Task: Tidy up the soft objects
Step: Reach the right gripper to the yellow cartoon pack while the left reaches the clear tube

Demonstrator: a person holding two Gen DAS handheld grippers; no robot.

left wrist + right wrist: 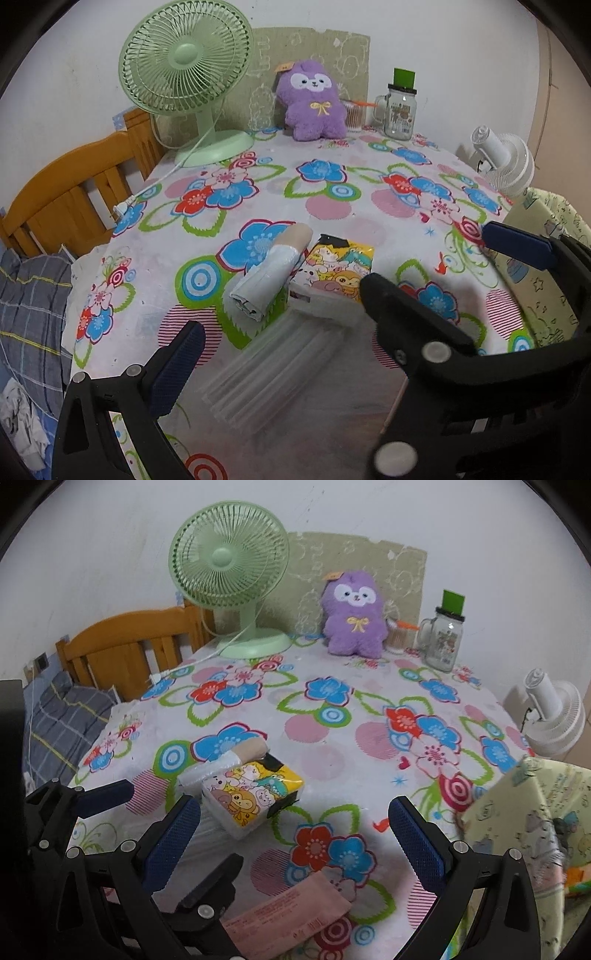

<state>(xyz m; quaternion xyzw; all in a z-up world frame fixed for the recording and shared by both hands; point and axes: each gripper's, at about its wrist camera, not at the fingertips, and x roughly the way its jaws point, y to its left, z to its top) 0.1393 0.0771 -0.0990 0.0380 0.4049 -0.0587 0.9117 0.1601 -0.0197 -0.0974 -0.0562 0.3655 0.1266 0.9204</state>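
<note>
Both grippers, left (280, 332) and right (295, 830), are held with jaws spread wide and empty. The cartoon-printed yellow tissue pack (251, 797) is seen lying on the floral tablecloth (332, 746), touching a taped grey-and-beige fabric roll (267, 269).

wall (92, 546): white, plain | headboard (70, 195): orange wood (left of table) | tablecloth (332, 738): floral

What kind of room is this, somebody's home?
Most likely a bedroom at home: a wooden bed headboard with plaid bedding sits beside a table under a flowered tablecloth, which holds a green desk fan and a purple plush toy.
</note>
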